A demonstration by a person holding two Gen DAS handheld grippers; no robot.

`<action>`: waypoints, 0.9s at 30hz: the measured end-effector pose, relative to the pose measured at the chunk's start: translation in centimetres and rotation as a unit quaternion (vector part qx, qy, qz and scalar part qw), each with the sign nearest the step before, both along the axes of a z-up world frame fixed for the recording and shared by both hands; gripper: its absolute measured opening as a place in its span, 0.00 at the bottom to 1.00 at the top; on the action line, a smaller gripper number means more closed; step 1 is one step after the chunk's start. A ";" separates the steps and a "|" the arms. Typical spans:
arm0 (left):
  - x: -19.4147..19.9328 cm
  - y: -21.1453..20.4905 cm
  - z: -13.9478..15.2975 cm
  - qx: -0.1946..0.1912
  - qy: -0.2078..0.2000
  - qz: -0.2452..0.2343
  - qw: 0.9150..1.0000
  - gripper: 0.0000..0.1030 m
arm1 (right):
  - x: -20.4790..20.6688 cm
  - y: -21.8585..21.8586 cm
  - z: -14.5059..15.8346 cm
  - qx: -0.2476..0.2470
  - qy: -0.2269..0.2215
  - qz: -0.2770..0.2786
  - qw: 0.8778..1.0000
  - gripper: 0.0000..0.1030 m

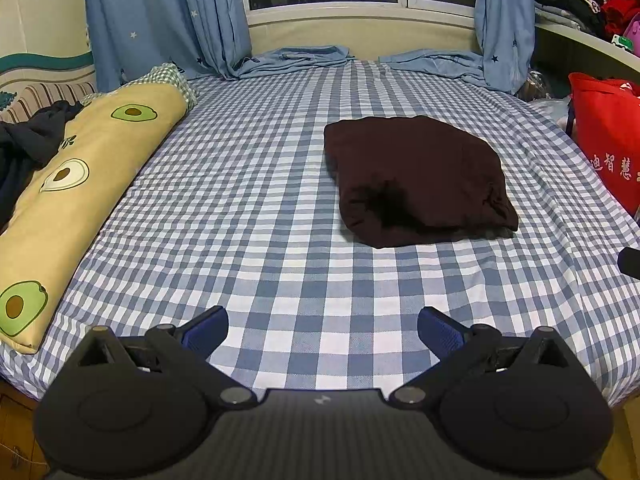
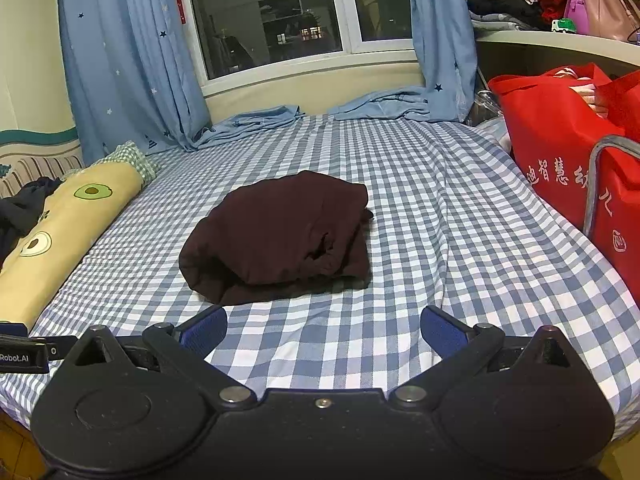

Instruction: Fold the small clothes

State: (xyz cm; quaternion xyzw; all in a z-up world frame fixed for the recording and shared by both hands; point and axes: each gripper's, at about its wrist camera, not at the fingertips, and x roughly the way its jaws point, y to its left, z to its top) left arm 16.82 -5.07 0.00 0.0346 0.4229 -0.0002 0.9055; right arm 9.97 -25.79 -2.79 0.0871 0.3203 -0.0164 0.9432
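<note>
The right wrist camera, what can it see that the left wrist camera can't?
Only the right wrist view shows the pink handbag on the shelf, the left gripper's black body with its label at the left edge, and the window's lower frame.

Only the left wrist view shows a black piece at its right edge, probably part of the right gripper.

Both show the folded dark maroon garment on the checked bed sheet, the avocado pillow, the blue curtains, the red bag, and open fingers holding nothing.
</note>
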 end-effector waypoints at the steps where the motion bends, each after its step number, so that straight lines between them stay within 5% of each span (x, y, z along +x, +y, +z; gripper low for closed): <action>1: 0.0 0.0 0.0 0.000 0.000 0.000 1.000 0.99 | 0.0 0.0 0.0 0.001 0.000 0.000 1.000 1.00; 27: 1.5 0.4 -0.6 -0.003 0.011 0.001 1.000 0.99 | 1.6 -0.1 -0.4 0.000 0.009 0.001 1.000 1.00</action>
